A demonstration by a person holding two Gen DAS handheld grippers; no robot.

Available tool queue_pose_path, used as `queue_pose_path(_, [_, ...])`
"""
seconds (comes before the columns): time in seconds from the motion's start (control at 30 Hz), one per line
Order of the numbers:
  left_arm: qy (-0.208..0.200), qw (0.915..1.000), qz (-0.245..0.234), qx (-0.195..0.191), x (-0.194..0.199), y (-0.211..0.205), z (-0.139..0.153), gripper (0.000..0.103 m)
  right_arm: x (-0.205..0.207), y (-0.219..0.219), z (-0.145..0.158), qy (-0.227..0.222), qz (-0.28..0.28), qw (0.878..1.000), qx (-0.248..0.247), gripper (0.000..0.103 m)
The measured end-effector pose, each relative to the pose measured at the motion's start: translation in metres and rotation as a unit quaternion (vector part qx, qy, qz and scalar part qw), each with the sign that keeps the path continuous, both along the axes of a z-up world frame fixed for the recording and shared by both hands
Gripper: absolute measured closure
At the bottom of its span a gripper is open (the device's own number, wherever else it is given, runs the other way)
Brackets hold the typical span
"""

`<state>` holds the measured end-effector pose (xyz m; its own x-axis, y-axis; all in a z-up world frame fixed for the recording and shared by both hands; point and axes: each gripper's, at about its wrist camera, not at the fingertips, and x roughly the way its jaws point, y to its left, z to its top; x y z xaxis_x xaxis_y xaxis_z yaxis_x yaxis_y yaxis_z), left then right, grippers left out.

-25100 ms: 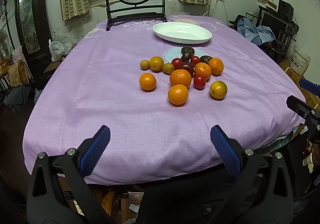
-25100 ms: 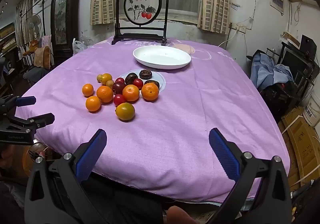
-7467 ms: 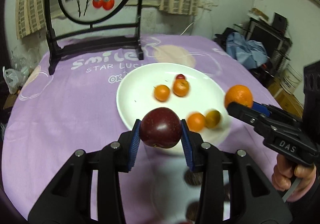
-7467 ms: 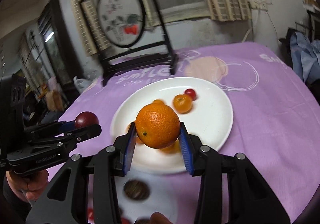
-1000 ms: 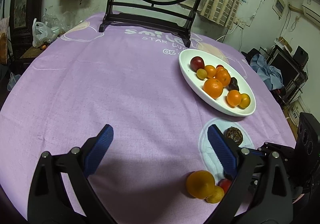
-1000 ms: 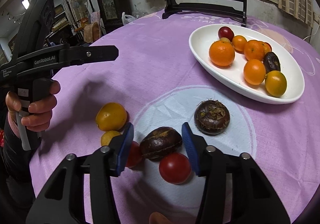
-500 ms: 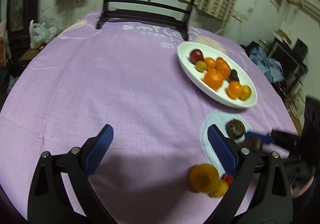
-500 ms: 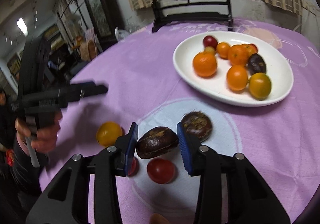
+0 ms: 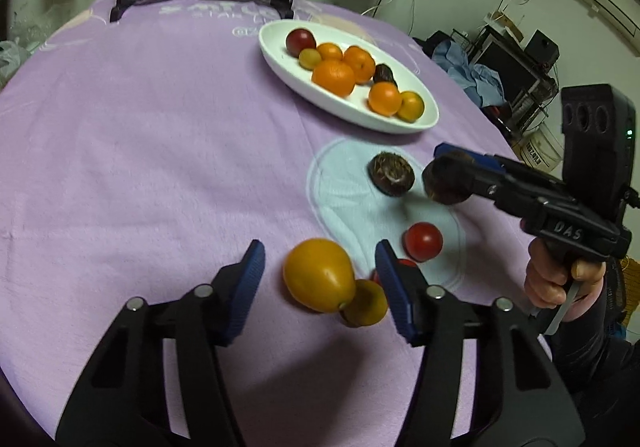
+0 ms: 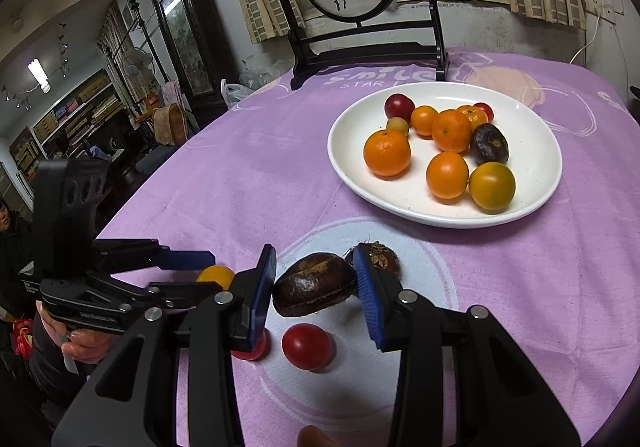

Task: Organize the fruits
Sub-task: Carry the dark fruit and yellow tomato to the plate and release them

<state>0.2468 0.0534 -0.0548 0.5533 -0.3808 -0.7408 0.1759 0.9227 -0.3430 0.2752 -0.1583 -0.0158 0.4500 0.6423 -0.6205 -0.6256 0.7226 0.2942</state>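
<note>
I see the purple tablecloth [image 10: 240, 175] spread over the whole table; the white plate [image 10: 532, 203] sits toward its far side, loaded with oranges, a dark red fruit and a dark brown one; my right gripper [image 10: 316, 287] is clenched on a dark brown fruit [image 10: 314, 289], lifted just above the pale circle printed on the cloth; my left gripper [image 9: 320, 285] is spread wide, its pads either side of a yellow-orange fruit [image 9: 318, 275] without touching it; a smaller yellow fruit [image 9: 366, 309] touches that one; a second dark brown fruit [image 9: 391, 173] and a red tomato [image 9: 423, 241] lie on the pale circle, apart.
</note>
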Motion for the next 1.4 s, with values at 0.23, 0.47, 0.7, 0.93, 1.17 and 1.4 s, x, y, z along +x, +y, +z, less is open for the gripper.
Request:
queue_pose_path(0.23, [0.026, 0.9996, 0.008, 0.004, 0.004, -0.002, -0.01, 0.059, -0.001, 0.001, 0.004, -0.002, 0.002, 1.0, 0.004, 0.062])
queue_pose_path(0.47, [0.024, 0.9995, 0.018, -0.004, 0.0, -0.006, -0.009, 0.065, -0.005, -0.001, 0.007, -0.008, 0.0, 1.0, 0.007, 0.062])
queue_pose_path(0.7, [-0.027, 0.999, 0.029, -0.022, 0.01, -0.009, 0.024, 0.065, -0.001, -0.017, 0.018, -0.037, -0.034, 0.998, 0.032, 0.062])
queue_pose_path(0.93, [-0.096, 0.995, 0.024, 0.013, 0.063, -0.035, 0.067, 0.065, 0.037, -0.054, 0.029, -0.072, -0.136, 0.985, 0.075, 0.063])
queue_pose_path(1.17, [-0.092, 0.9915, 0.056, 0.074, 0.149, -0.055, 0.06, 0.065, 0.097, -0.051, 0.016, -0.061, -0.182, 0.98, 0.048, 0.063])
queue_pose_path(1.4, [-0.052, 0.9916, 0.07, 0.096, 0.186, -0.053, 0.038, 0.063, 0.113, -0.034, 0.005, -0.058, -0.172, 0.983, 0.016, 0.058])
